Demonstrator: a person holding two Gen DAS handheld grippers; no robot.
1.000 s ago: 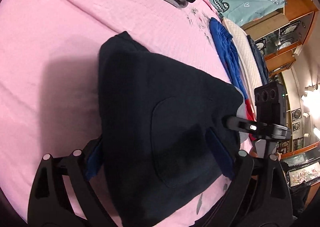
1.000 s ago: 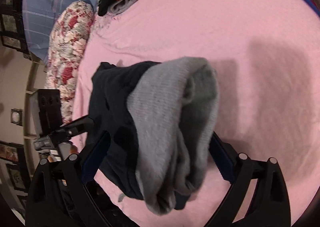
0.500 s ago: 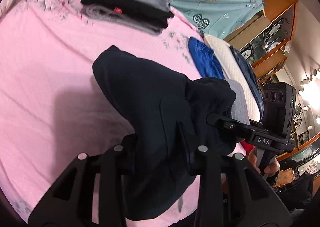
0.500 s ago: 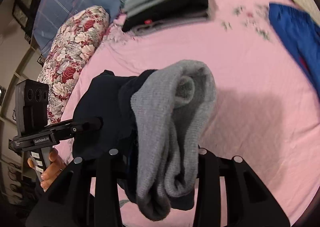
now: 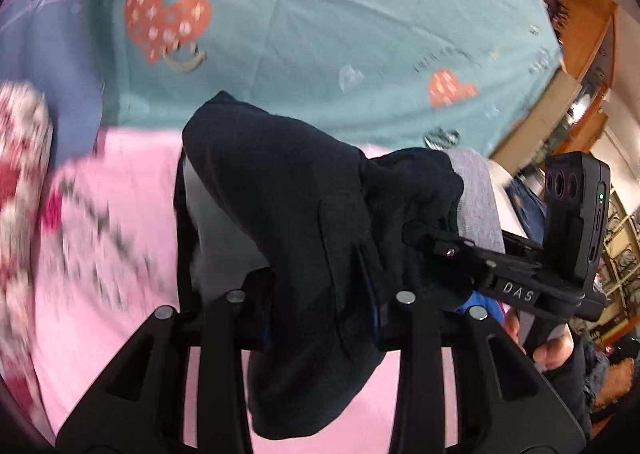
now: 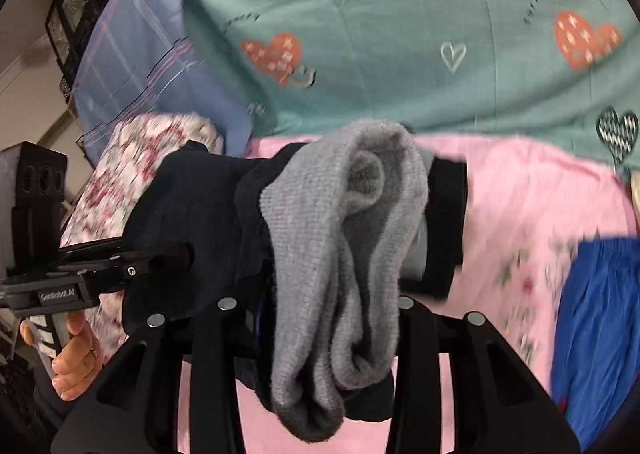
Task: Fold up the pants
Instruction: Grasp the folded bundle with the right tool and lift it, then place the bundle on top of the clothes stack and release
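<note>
Pants (image 5: 304, 221), dark navy with a grey waistband (image 6: 344, 238), hang bunched above the pink bed sheet (image 5: 120, 238). Left gripper (image 5: 320, 294): jaws drawn close, clamped on navy fabric. Right gripper (image 6: 316, 302): jaws likewise narrowed, pinching the grey waistband end. A teal heart-print cover (image 6: 400, 33) lies far; a blue garment (image 6: 592, 314) lies at right on the sheet.
</note>
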